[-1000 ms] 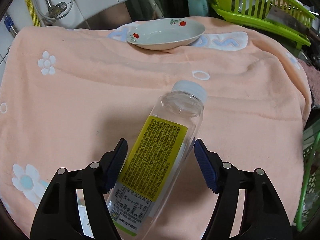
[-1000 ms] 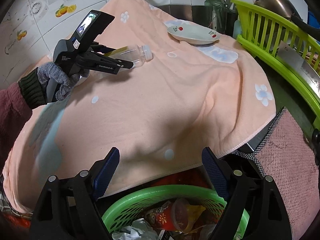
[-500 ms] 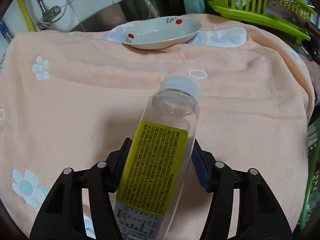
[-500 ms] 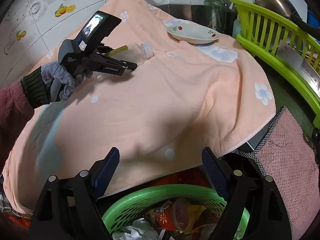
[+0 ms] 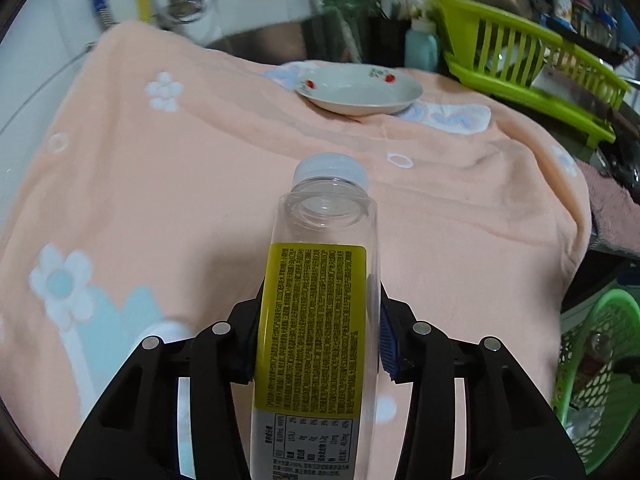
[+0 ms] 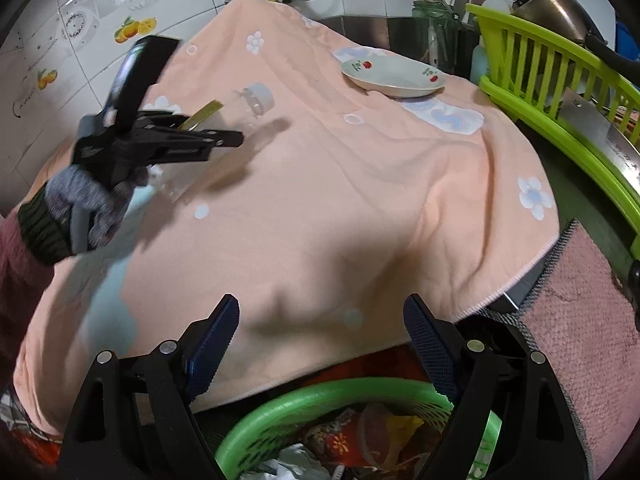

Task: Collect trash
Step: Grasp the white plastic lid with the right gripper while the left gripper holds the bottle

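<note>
Left hand-held gripper (image 5: 318, 344): jaws closing on empty bottle (image 5: 320, 312) at its label, lifted off the towel (image 5: 180, 200), likely bound for the basket (image 6: 280, 412) below the tabletop's near edge. Right hand-held gripper (image 6: 320, 344): apart, empty.

Left wrist view: close, angled down along a clear bottle (image 5: 316, 320) toward the plate (image 5: 360, 92). Right wrist view: farther back, above a green basket (image 6: 304, 412), angled down. Shared: peach towel (image 6: 340, 208), plate, bottle, dish rack (image 6: 540, 64).

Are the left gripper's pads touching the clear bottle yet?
Touching. In the left wrist view the closing left gripper has both blue pads against the clear bottle's sides.
</note>
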